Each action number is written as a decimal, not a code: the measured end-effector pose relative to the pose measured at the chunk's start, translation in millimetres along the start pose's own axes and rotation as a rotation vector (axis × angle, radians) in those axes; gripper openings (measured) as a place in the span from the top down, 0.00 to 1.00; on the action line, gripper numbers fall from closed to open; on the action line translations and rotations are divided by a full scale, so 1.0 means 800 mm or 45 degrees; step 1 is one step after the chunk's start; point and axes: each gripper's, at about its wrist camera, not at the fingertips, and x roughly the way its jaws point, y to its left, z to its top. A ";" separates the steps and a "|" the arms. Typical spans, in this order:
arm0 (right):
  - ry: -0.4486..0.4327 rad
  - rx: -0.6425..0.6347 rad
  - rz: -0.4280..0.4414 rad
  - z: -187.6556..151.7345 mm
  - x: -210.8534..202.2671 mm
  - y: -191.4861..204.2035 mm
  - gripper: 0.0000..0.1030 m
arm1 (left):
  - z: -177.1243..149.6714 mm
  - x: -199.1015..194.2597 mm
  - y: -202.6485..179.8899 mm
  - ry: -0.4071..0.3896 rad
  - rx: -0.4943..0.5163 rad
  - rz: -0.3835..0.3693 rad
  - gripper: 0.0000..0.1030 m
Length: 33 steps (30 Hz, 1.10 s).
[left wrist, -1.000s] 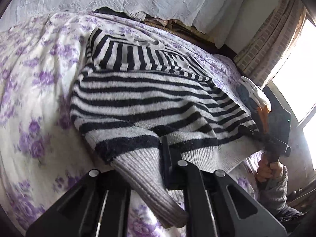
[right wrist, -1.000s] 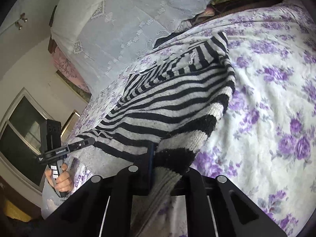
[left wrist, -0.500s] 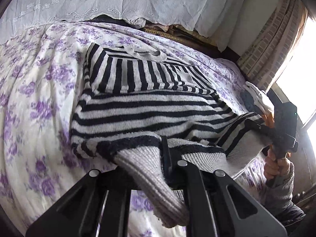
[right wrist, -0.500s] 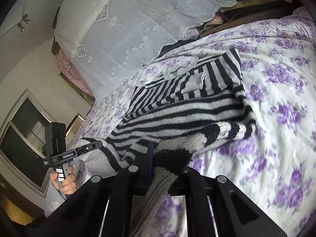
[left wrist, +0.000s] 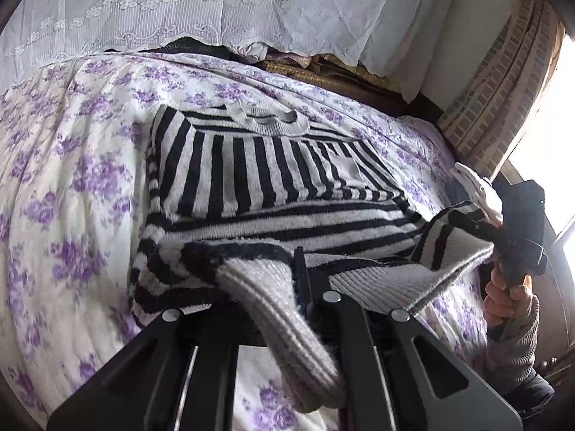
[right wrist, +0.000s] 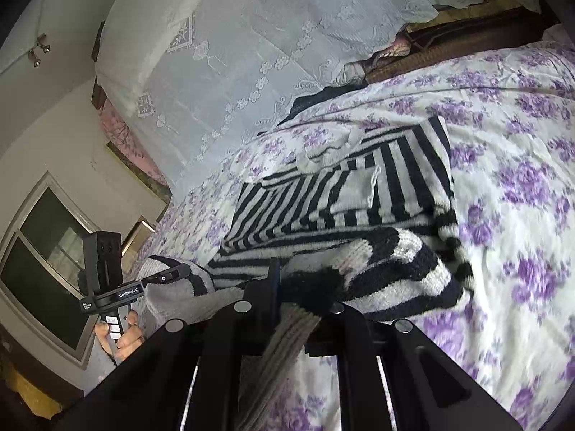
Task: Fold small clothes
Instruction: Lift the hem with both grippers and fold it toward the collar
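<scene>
A black-and-white striped knit sweater (left wrist: 273, 179) lies on the floral bedspread (left wrist: 72, 186), collar at the far end. It also shows in the right wrist view (right wrist: 359, 197). My left gripper (left wrist: 287, 280) is shut on the grey ribbed hem at one bottom corner. My right gripper (right wrist: 298, 287) is shut on the hem at the other corner. Both hold the bottom edge lifted and carried toward the collar. Each gripper shows in the other's view: the right one (left wrist: 481, 230) and the left one (right wrist: 169, 274), both clamped on hem.
A white lace cover (left wrist: 215, 7) drapes over bedding at the head of the bed. A curtain (left wrist: 503, 82) and bright window are at the right. A dark window (right wrist: 39, 262) is in the wall on the left of the right wrist view.
Both grippers have lifted the sweater's hem and carried it toward the collar. The lower body of the sweater has bunched and begun folding over itself.
</scene>
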 end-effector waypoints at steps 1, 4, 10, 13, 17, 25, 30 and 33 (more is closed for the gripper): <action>-0.002 -0.001 -0.002 0.004 0.002 0.000 0.90 | 0.004 0.001 0.000 -0.002 0.004 0.005 0.92; -0.009 0.004 -0.006 0.019 0.009 -0.001 0.90 | 0.019 0.004 0.000 -0.011 0.016 0.020 0.92; -0.026 0.015 -0.017 0.045 0.022 -0.006 0.90 | 0.051 0.009 0.002 -0.043 0.019 0.035 0.92; -0.031 0.026 -0.030 0.057 0.027 -0.013 0.90 | 0.065 0.017 0.009 -0.050 0.011 0.049 0.92; -0.028 0.053 -0.028 0.071 0.038 -0.024 0.90 | 0.078 0.028 0.019 -0.047 -0.010 0.049 0.92; -0.019 0.071 -0.030 0.095 0.062 -0.035 0.89 | 0.098 0.051 0.036 -0.032 -0.035 0.056 0.92; -0.044 0.082 -0.025 0.117 0.071 -0.039 0.90 | 0.118 0.060 0.044 -0.053 -0.052 0.060 0.92; -0.057 0.091 -0.019 0.132 0.077 -0.043 0.90 | 0.131 0.065 0.047 -0.072 -0.061 0.063 0.92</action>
